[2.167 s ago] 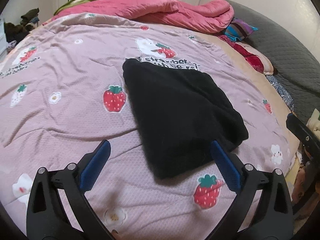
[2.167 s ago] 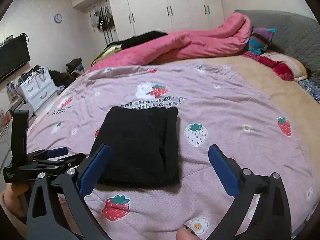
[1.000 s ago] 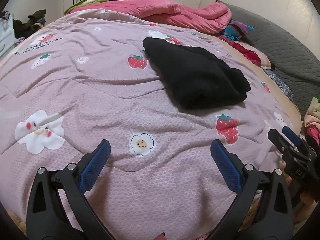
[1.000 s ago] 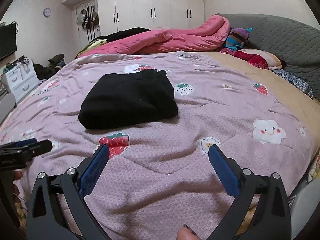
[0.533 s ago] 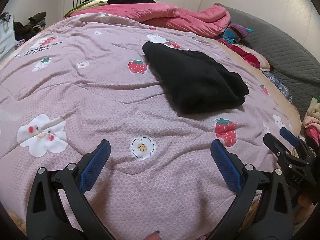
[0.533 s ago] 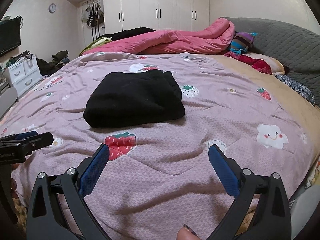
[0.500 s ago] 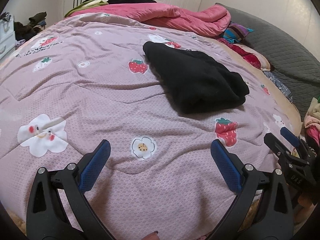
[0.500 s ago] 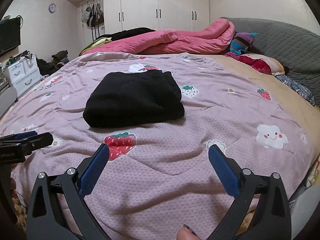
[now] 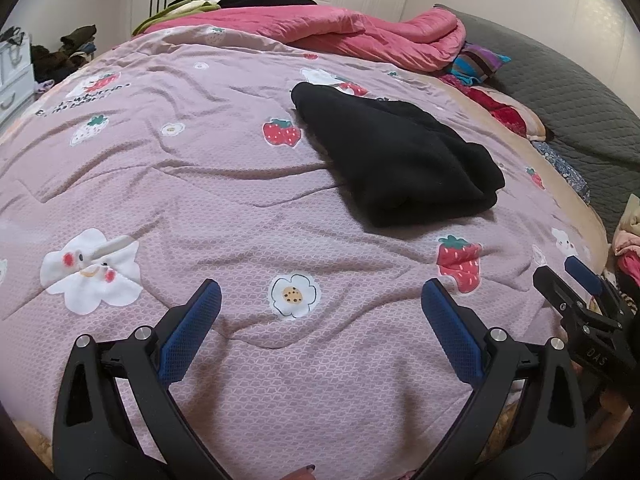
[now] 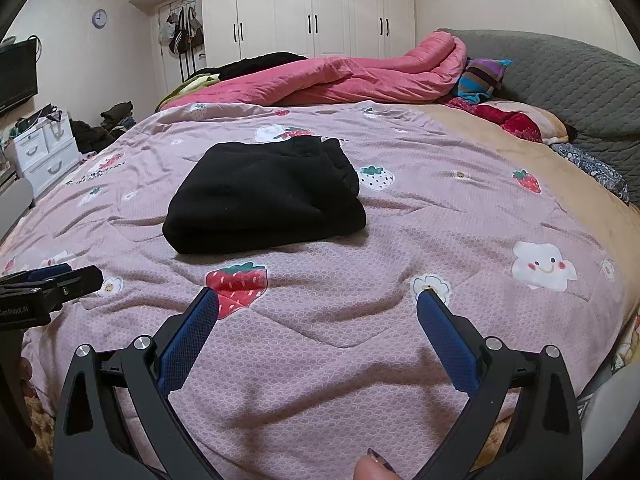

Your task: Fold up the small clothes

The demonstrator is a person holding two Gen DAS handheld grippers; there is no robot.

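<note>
Your left gripper (image 9: 320,300) hangs over the near part of the pink strawberry-print quilt (image 9: 224,184), its blue-padded fingers (image 9: 192,320) spread wide with nothing between them. Your right gripper (image 10: 318,312) is the same: fingers apart, empty, held above the near edge of the quilt. Neither one touches the fabric.

The black folded garment (image 10: 264,196) lies flat on the quilt, farther out than both grippers and well apart from them. In the left wrist view it sits far and to the right; in the right wrist view it sits far and a little left of centre. A printed strawberry (image 10: 238,282) lies between it and your right gripper.

A rumpled pink duvet (image 10: 352,76) is bunched along the far side of the bed, with white wardrobes (image 10: 312,12) beyond.
</note>
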